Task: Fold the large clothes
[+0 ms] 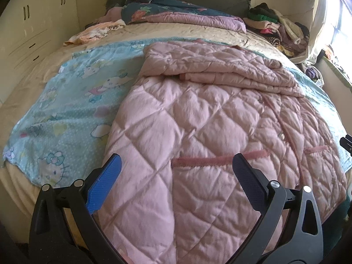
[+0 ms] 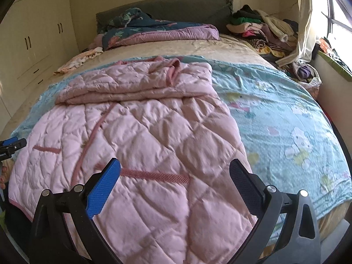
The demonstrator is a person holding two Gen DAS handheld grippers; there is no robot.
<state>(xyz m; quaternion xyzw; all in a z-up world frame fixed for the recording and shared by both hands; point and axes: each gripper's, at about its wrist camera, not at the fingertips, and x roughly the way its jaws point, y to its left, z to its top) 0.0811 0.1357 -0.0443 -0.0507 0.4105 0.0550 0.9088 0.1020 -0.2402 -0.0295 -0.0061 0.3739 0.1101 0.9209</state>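
A large pink quilted coat point(image 1: 198, 121) point(image 2: 143, 132) lies flat on a light blue cartoon-print sheet point(image 1: 72, 101) point(image 2: 286, 118), hem toward me, its sleeves folded across the chest at the far end. My left gripper point(image 1: 177, 165) hovers open over the coat's lower left part, near a pocket trim point(image 1: 220, 159). Over the lower right part, above another pocket trim point(image 2: 154, 176), my right gripper point(image 2: 175, 169) is open too. Neither holds cloth. Each gripper's tip shows at the edge of the other's view point(image 1: 347, 143) point(image 2: 12, 145).
The bed point(image 1: 198, 32) carries a folded floral and mauve duvet point(image 1: 176, 13) at the headboard, a peach garment point(image 1: 94, 33) on the left and a heap of clothes point(image 1: 277, 28) at the far right. Cupboards point(image 1: 26, 22) stand left; a window point(image 2: 338, 11) is right.
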